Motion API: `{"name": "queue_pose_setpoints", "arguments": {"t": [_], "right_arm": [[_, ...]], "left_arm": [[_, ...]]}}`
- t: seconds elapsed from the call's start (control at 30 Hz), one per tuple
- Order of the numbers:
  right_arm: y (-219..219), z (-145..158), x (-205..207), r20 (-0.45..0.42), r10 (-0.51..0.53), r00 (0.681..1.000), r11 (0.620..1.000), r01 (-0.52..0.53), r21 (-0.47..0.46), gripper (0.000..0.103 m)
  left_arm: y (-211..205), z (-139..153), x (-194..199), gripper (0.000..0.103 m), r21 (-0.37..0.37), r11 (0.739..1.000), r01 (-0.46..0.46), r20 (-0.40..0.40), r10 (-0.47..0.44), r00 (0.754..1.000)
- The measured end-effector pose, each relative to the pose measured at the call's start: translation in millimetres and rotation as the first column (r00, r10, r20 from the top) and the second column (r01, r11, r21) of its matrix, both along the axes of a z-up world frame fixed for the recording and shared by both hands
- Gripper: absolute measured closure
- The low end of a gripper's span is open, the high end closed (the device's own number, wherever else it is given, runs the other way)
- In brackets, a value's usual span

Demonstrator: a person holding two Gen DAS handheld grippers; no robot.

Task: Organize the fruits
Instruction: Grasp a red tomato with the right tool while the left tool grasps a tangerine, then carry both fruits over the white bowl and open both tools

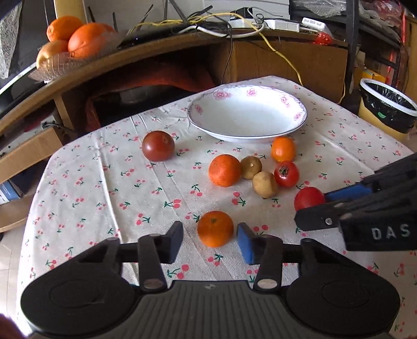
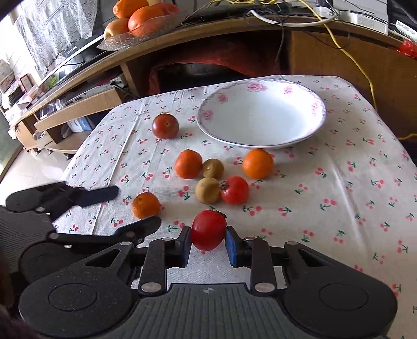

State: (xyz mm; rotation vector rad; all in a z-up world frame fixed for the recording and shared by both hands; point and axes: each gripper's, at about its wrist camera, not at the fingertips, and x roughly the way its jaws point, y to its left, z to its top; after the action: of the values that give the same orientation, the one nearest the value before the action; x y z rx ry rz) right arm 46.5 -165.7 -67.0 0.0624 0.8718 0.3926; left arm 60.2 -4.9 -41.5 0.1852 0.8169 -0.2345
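Note:
A white flowered plate [image 1: 286, 97] [image 2: 299, 90] stands empty at the back of the cherry-print table. My left gripper [image 1: 210, 241] is open around an orange [image 1: 215, 228] [image 2: 145, 205], with gaps on both sides. My right gripper [image 2: 208, 241] [image 1: 316, 211] is shut on a red tomato [image 2: 208, 229] [image 1: 308, 197] that rests at table level. Two more oranges [image 1: 224, 170] [image 1: 283, 149], two brown fruits [image 1: 250, 167] [image 1: 264, 183], a red tomato [image 1: 286, 173] and a dark red tomato [image 1: 158, 145] lie loose in the middle.
A glass dish of oranges [image 1: 75, 39] [image 2: 140, 18] sits on a curved wooden shelf behind the table, with cables beside it. A lined bin [image 1: 385, 107] stands at the right of the table. A cardboard box [image 1: 286, 60] is behind the plate.

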Motion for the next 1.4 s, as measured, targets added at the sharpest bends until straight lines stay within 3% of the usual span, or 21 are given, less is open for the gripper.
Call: {"name": "queue_pose_setpoints", "arguments": {"t": [0.2, 0.33, 0.53, 0.9, 1.4], "right_arm": [[-1, -2, 6, -0.019, -0.01, 1.0, 1.0, 0.01, -0.009, 0.08], [-2, -1, 9, -0.024, -0.01, 1.0, 1.0, 0.01, -0.001, 0.08], [-5, 2, 9, -0.018, -0.013, 1.0, 1.0, 0.013, 0.02, 0.08], [-14, 27, 36, 0.021, -0.036, 0.999, 0.998, 0.035, 0.044, 0.079], [-34, 22, 96, 0.063, -0.067, 0.996, 0.997, 0.065, 0.031, 0.079]], "left_arm": [[5, 0, 6, 0.065, -0.056, 0.998, -0.006, -0.032, 0.004, 0.999], [1, 2, 4, 0.066, -0.027, 1.0, 0.015, -0.043, -0.016, 0.999], [-3, 16, 11, 0.066, -0.05, 0.998, 0.041, -0.049, -0.043, 0.998], [-18, 37, 61, 0.066, -0.075, 0.993, 0.091, -0.014, -0.092, 0.996], [-40, 26, 117, 0.066, -0.042, 0.994, 0.098, 0.005, -0.098, 0.995]]}}
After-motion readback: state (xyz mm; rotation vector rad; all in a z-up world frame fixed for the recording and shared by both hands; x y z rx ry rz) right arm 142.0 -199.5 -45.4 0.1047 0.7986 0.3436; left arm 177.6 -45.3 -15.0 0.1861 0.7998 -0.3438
